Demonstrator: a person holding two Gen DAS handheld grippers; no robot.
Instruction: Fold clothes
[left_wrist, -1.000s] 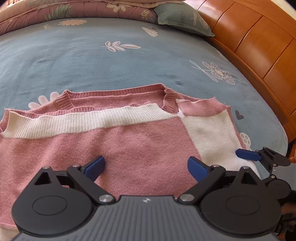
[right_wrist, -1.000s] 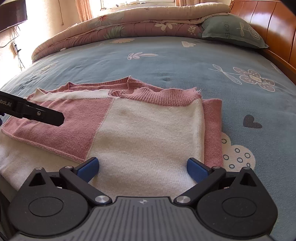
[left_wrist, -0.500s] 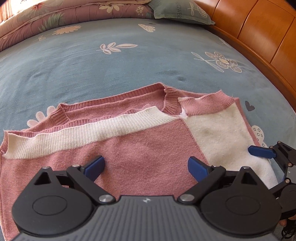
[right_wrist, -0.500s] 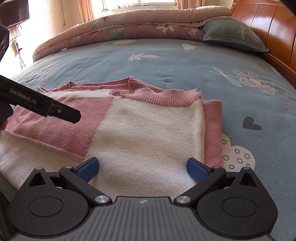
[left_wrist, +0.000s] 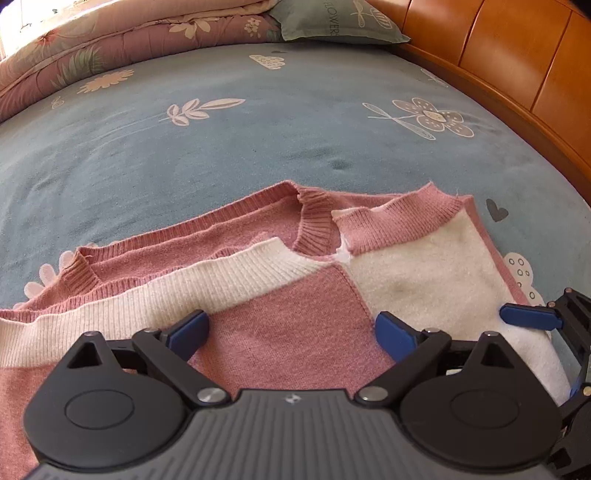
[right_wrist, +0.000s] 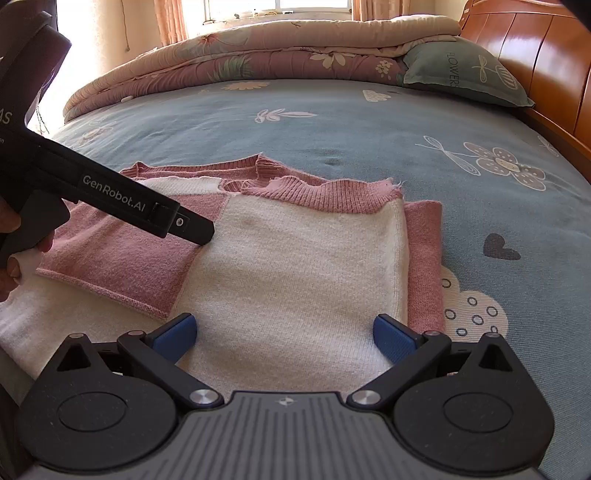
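Blue bedsheet (left_wrist: 258, 140) carries the sweater (left_wrist: 303, 325), long axis left-right; left gripper (left_wrist: 291, 328) and right gripper (right_wrist: 284, 332) both hover spread over its near edge.

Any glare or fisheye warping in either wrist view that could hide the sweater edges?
Left wrist view: the sweater is evenly lit and sharp; the headboard bows with fisheye distortion; the top-left corner is washed out. Right wrist view: the window is blown out and backlights the quilt, but the sweater's white panel stays clear; the headboard shows glare streaks.
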